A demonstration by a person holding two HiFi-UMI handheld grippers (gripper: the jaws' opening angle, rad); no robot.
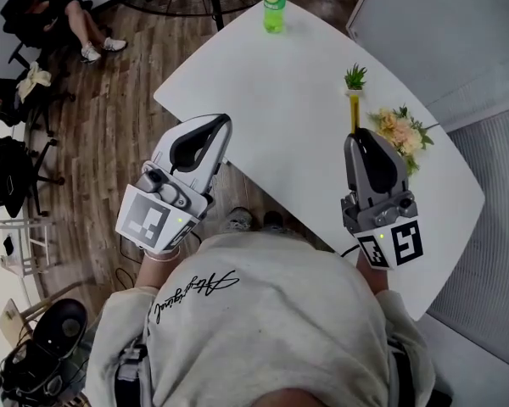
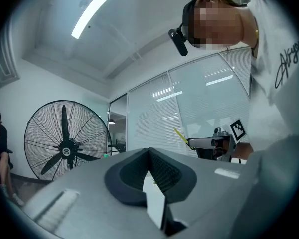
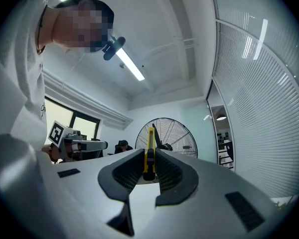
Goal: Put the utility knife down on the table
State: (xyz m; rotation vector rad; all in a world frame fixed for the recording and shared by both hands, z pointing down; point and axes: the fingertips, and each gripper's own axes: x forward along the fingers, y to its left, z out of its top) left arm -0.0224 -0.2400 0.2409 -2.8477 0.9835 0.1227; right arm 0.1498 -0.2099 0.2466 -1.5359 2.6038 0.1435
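Utility knife (image 3: 149,151) clamped between right gripper (image 1: 355,136) fingers, tip protruding, left gripper (image 1: 224,121) fingers together

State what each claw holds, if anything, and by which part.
Right claw grips the yellow utility knife by one end; the rest juts past the tips. Left claw is shut, holding nothing.

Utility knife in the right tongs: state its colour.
The utility knife is yellow; best seen in the right gripper view.
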